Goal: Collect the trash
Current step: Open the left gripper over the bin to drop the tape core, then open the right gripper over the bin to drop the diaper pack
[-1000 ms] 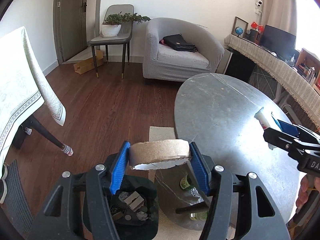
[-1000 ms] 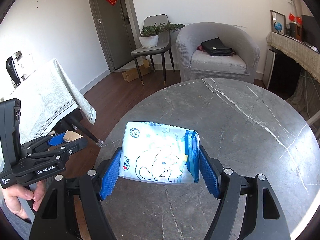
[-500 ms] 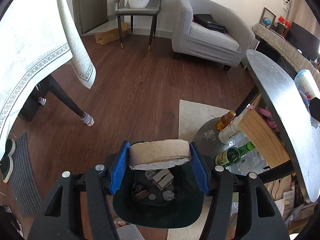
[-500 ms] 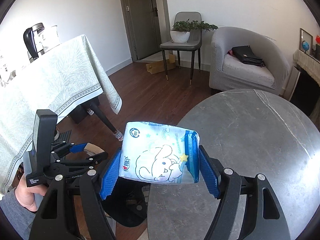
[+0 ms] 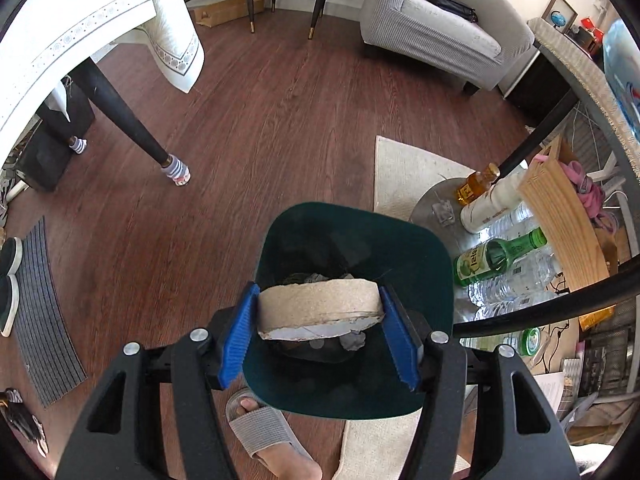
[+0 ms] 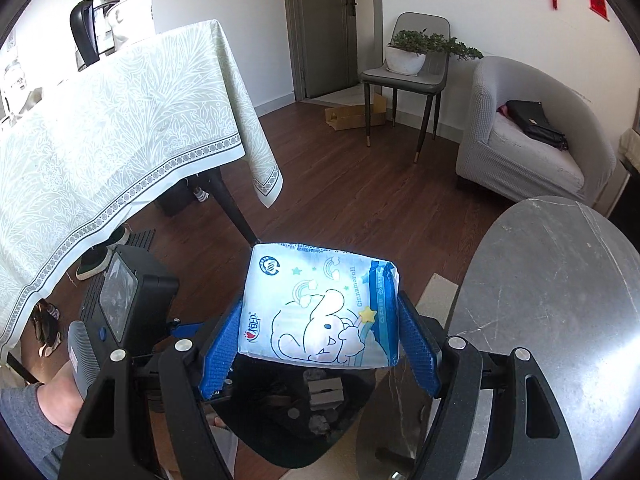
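Note:
My left gripper [image 5: 319, 326] is shut on a torn brown cardboard roll [image 5: 318, 308] and points steeply down over the dark green trash bin [image 5: 408, 256] on the floor. Scraps of trash lie at the bin's bottom. My right gripper [image 6: 320, 330] is shut on a blue-and-white tissue pack [image 6: 320, 304] with a cartoon rabbit. It hangs beside the round marble table [image 6: 560, 300], above the bin [image 6: 296, 420] seen below it. The left gripper's body [image 6: 124, 304] shows at the lower left of the right wrist view.
Bottles [image 5: 496, 256] and a wooden board [image 5: 560, 212] crowd the table's base right of the bin. A foot in a grey slipper [image 5: 272, 436] stands by the bin. A clothed table [image 6: 100, 140], a grey armchair [image 6: 528, 136] and a chair with a plant [image 6: 408, 60] ring the wood floor.
Both grippers have swung left off the marble table toward the bin. The left one sank and tipped down until the bin lies right under the roll. The grips are unchanged.

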{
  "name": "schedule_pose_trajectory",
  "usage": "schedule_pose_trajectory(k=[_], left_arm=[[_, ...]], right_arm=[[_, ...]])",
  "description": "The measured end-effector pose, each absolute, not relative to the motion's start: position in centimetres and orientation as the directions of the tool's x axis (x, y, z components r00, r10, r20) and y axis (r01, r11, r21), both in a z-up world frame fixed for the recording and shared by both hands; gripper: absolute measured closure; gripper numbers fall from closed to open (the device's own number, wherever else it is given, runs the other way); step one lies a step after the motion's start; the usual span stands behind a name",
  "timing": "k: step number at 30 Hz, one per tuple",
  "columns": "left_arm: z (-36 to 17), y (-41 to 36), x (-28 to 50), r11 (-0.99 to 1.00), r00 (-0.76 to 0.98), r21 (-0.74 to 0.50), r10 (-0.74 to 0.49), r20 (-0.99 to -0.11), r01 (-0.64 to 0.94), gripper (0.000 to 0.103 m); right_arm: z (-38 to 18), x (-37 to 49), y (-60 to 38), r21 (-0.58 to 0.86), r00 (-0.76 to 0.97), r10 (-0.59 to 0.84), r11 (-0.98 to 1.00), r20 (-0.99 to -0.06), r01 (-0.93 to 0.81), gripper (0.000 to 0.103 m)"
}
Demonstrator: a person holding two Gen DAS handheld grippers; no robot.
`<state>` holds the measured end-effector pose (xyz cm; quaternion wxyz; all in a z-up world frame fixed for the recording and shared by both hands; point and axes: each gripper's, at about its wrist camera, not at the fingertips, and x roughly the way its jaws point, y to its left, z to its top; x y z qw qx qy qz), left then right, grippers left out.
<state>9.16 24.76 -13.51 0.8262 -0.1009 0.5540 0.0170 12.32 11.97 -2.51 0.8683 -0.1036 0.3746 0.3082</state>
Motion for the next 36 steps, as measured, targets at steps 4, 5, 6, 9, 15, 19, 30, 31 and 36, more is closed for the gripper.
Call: schedule_pose_trajectory(k=[4, 5, 6, 9, 15, 19, 30, 31, 36], left_arm=[[-15.2, 25.1, 8.8, 0.980, 0.327, -0.153, -0.104, -0.939, -0.127, 0.039], [-15.3, 25.2, 8.7, 0.981, 0.326, -0.149, -0.101, -0.940, -0.127, 0.038], [-15.4, 25.4, 8.6, 0.981, 0.328, -0.148, -0.099, -0.939, -0.127, 0.035], [-14.9, 26.0, 8.2, 0.980, 0.350, -0.154, -0.101, -0.931, -0.128, 0.034], [-13.1, 27.2, 7.5, 0.979, 0.413, -0.148, -0.077, -0.907, -0.143, 0.036], [-10.8, 27.7, 6.9, 0.981, 0.480, -0.133, -0.051, -0.876, -0.138, 0.038], [-4.0, 28.5, 5.4, 0.983, 0.654, -0.114, 0.009, -0.756, -0.145, 0.050], [-3.5, 28.5, 5.3, 0.982, 0.665, -0.115, 0.012, -0.747, -0.148, 0.052], [-1.2, 28.2, 4.9, 0.978, 0.704, -0.152, -0.007, -0.710, -0.144, 0.062]], right_arm=[[-3.1, 12.5, 13.2, 0.036, 0.524, 0.446, 0.785, -0.726, -0.619, 0.029], [-3.3, 12.6, 13.4, 0.035, 0.523, 0.443, 0.785, -0.728, -0.618, 0.029], [-3.5, 12.7, 13.6, 0.035, 0.520, 0.440, 0.786, -0.732, -0.617, 0.029], [-3.8, 13.0, 14.0, 0.036, 0.517, 0.434, 0.790, -0.737, -0.612, 0.029], [-4.8, 13.5, 15.4, 0.030, 0.506, 0.423, 0.789, -0.752, -0.614, 0.029], [-5.7, 13.8, 16.2, 0.022, 0.497, 0.409, 0.789, -0.766, -0.614, 0.029], [-8.6, 14.3, 17.0, -0.013, 0.470, 0.352, 0.790, -0.810, -0.613, 0.029], [-8.9, 14.3, 17.0, -0.015, 0.467, 0.345, 0.791, -0.814, -0.611, 0.029], [-11.0, 14.4, 17.0, -0.026, 0.436, 0.311, 0.789, -0.844, -0.614, 0.029]])
